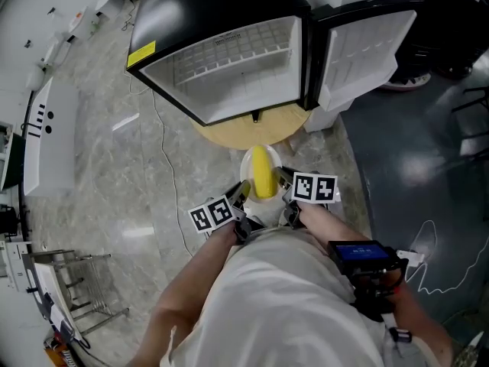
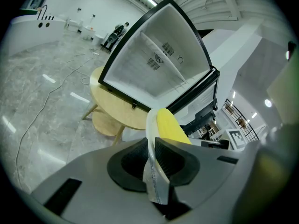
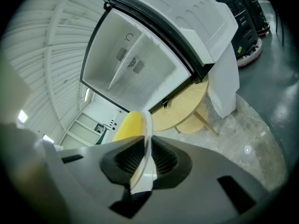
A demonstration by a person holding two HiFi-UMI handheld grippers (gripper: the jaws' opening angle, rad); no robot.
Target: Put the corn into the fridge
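Observation:
A yellow corn cob lies on a small white plate held in the air between both grippers. My left gripper is shut on the plate's left rim, with the corn just right of its jaws. On the opposite rim my right gripper is shut, the corn to its left. Ahead, the small fridge stands on a round wooden table, its door swung open to the right and its white inside with a wire shelf showing.
A low wooden stool sits under the table. A thin cable runs over the marble floor at left. There is a white counter at far left, a metal rack at bottom left, and dark floor with a machine at right.

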